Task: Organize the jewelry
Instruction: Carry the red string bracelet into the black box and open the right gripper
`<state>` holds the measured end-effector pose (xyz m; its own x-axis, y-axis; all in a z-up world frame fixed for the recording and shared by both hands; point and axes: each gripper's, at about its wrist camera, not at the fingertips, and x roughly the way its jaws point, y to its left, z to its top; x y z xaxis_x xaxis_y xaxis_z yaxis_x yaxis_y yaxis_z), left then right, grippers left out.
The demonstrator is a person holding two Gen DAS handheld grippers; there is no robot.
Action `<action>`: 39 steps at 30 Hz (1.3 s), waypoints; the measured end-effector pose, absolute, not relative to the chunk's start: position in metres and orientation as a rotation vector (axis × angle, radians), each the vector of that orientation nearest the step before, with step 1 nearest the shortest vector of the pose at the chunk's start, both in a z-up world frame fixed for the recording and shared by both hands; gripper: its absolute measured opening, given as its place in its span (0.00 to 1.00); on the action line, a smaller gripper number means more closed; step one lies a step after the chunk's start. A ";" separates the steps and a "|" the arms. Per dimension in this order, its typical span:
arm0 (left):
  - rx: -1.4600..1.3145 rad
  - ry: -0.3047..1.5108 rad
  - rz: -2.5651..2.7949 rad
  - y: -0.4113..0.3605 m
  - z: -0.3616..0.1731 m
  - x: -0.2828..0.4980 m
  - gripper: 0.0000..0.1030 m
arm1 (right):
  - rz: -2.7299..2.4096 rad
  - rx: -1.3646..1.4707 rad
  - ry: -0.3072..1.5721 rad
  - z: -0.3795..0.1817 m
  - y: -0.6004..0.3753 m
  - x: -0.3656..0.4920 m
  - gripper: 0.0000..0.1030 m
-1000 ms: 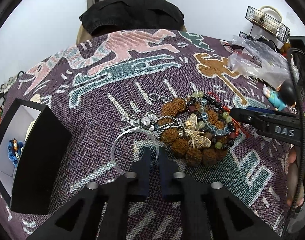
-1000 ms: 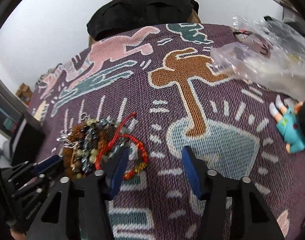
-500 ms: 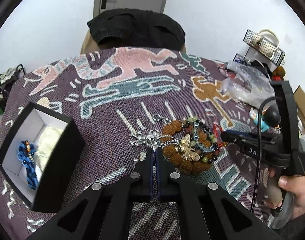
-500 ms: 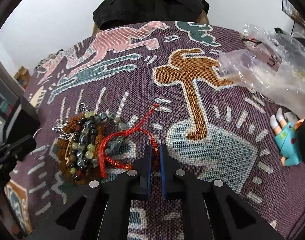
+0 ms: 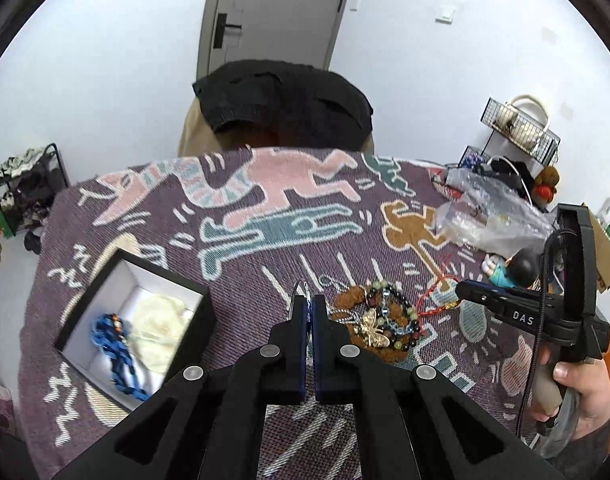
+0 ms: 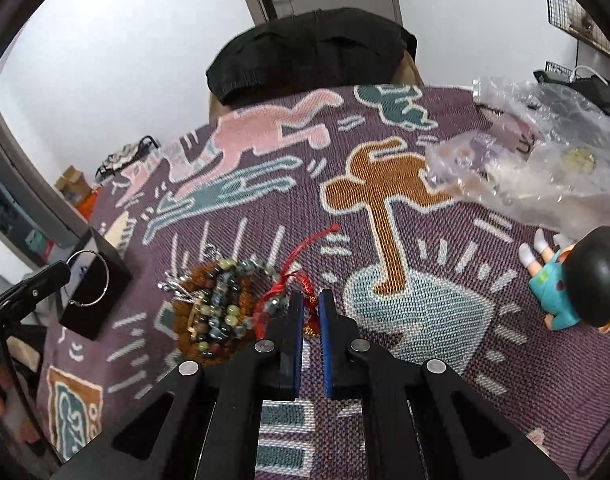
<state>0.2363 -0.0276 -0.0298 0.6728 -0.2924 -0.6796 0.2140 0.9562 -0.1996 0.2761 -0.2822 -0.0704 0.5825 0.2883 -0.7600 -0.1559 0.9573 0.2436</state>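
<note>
- Your left gripper (image 5: pixel 309 300) has its fingers pressed together on a thin silver ring bangle (image 6: pixel 90 278); in the right wrist view the hoop hangs off the finger tips at the left edge of the frame, in front of the black box (image 6: pixel 95 292).
- Your right gripper (image 6: pixel 311 300) has its fingers pinching a red cord bracelet (image 6: pixel 301 280). The knotted cord with small gold beads sits between the blue pads, and its frayed tail runs toward the upper centre of the frame.
- In the left wrist view that red cord stretches taut from the right gripper's tip, at the right of the frame, back to the jewelry pile (image 5: pixel 379 324).
- The pile lies just right of centre on the bench: rough brown seed beads, glossy round beads in green, black and dark red, a gold butterfly piece (image 5: pixel 371 326) and a silver chain tangled at its left.
- The square black box, white inside, sits at the lower left of the left wrist view. It holds a braided blue cord piece (image 5: pixel 115 346) beside a pale, soft lump.
- A woven purple cloth (image 5: pixel 265 216) with pink, teal and orange figures covers the bench.
- Crinkled clear plastic bags (image 6: pixel 533 168) and a small doll in a teal outfit (image 6: pixel 569 280) lie at the right of the right wrist view.
</note>
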 end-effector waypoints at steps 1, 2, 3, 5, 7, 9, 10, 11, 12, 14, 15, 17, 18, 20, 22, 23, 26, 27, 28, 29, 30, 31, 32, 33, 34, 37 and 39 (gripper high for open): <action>-0.108 0.776 -0.282 -0.025 -0.026 0.236 0.02 | 0.267 0.157 0.902 -0.065 -0.281 0.274 0.08; -0.109 0.770 -0.279 -0.022 -0.023 0.235 0.02 | 0.271 0.155 0.893 -0.061 -0.279 0.273 0.08; -0.109 0.763 -0.273 -0.019 -0.020 0.234 0.02 | 0.278 0.150 0.878 -0.054 -0.276 0.271 0.08; -0.107 0.753 -0.262 -0.013 -0.015 0.233 0.02 | 0.290 0.149 0.855 -0.044 -0.273 0.268 0.08; -0.107 0.744 -0.247 -0.006 -0.010 0.231 0.02 | 0.307 0.149 0.827 -0.032 -0.267 0.264 0.08; -0.112 0.741 -0.234 0.001 -0.009 0.231 0.02 | 0.325 0.151 0.808 -0.023 -0.261 0.261 0.08; -0.114 0.739 -0.225 0.006 -0.008 0.231 0.02 | 0.335 0.149 0.798 -0.018 -0.256 0.260 0.08; -0.116 0.738 -0.219 0.009 -0.007 0.231 0.02 | 0.342 0.147 0.791 -0.015 -0.253 0.260 0.08; -0.117 0.737 -0.212 0.013 -0.007 0.231 0.02 | 0.350 0.144 0.785 -0.012 -0.248 0.259 0.08; -0.121 0.735 -0.193 0.020 -0.007 0.231 0.02 | 0.364 0.141 0.776 -0.008 -0.240 0.258 0.08; -0.123 0.736 -0.185 0.024 -0.008 0.231 0.02 | 0.368 0.140 0.773 -0.006 -0.237 0.257 0.08; -0.127 0.738 -0.166 0.032 -0.010 0.232 0.02 | 0.380 0.139 0.768 -0.004 -0.228 0.256 0.08; -0.129 0.740 -0.158 0.035 -0.012 0.233 0.02 | 0.387 0.138 0.766 -0.003 -0.224 0.255 0.08; -0.133 0.748 -0.138 0.043 -0.017 0.236 0.02 | 0.400 0.135 0.762 -0.002 -0.214 0.255 0.08; -0.139 0.757 -0.122 0.050 -0.022 0.238 0.02 | 0.414 0.130 0.762 -0.002 -0.205 0.254 0.08; -0.145 0.761 -0.111 0.055 -0.025 0.240 0.02 | 0.421 0.128 0.763 -0.002 -0.200 0.254 0.08; -0.149 0.757 -0.101 0.062 -0.031 0.243 0.02 | 0.440 0.115 0.768 -0.003 -0.186 0.254 0.08; -0.145 0.767 -0.091 0.064 -0.033 0.244 0.03 | 0.446 0.111 0.769 -0.003 -0.181 0.254 0.08; -0.144 0.786 -0.080 0.067 -0.036 0.246 0.06 | 0.451 0.108 0.769 -0.003 -0.177 0.253 0.08; -0.151 0.809 -0.072 0.070 -0.040 0.247 0.08 | 0.460 0.103 0.770 -0.003 -0.172 0.253 0.08; -0.165 0.825 -0.071 0.074 -0.043 0.248 0.14 | 0.468 0.100 0.771 -0.003 -0.167 0.252 0.08; -0.179 0.831 -0.074 0.077 -0.044 0.248 0.25 | 0.475 0.096 0.771 -0.003 -0.161 0.252 0.08; -0.195 0.826 -0.073 0.082 -0.046 0.246 0.32 | 0.481 0.092 0.772 -0.003 -0.156 0.252 0.08; -0.204 0.810 -0.062 0.087 -0.045 0.243 0.47 | 0.487 0.087 0.773 -0.003 -0.151 0.252 0.08; -0.205 0.798 -0.050 0.089 -0.045 0.240 0.59 | 0.495 0.084 0.775 -0.002 -0.145 0.252 0.08; -0.200 0.758 -0.017 0.100 -0.040 0.229 0.66 | 0.520 0.075 0.778 -0.001 -0.128 0.252 0.08; -0.198 0.762 -0.009 0.106 -0.039 0.227 0.66 | 0.536 0.070 0.779 -0.001 -0.118 0.253 0.08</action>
<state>0.2266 0.1056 -0.0393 0.7242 -0.0796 -0.6850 -0.0634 0.9814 -0.1811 0.2533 -0.1181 -0.0006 0.5855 0.4841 -0.6503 -0.4338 0.8647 0.2531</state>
